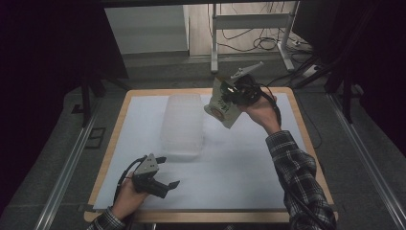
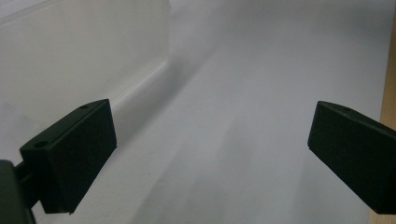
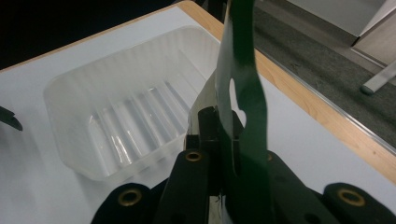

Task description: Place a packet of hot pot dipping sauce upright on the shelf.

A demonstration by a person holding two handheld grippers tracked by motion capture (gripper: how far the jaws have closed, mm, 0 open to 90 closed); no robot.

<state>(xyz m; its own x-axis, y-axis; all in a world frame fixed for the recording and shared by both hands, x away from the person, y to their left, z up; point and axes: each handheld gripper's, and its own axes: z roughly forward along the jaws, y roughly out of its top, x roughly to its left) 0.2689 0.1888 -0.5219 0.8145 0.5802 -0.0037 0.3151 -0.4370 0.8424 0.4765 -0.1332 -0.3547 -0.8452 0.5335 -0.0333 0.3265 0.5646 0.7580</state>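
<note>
A clear ribbed plastic tray (image 1: 182,125) lies on the white mat, empty inside in the right gripper view (image 3: 126,116). My right gripper (image 1: 232,93) hangs in the air to the right of the tray's far end, shut on a flat green and white packet (image 1: 222,103). In the right gripper view the packet (image 3: 240,93) stands edge-on between the closed jaws. My left gripper (image 1: 165,172) rests low near the table's front left, just in front of the tray, open with nothing between its jaws. Its own view has the tray's wall (image 2: 70,60) at the left.
The white mat (image 1: 239,163) covers a wooden table (image 1: 306,143) with a bare wood rim. Beyond the far edge stand a white metal frame (image 1: 249,21) and loose cables on the floor. Dark floor rails run along both sides.
</note>
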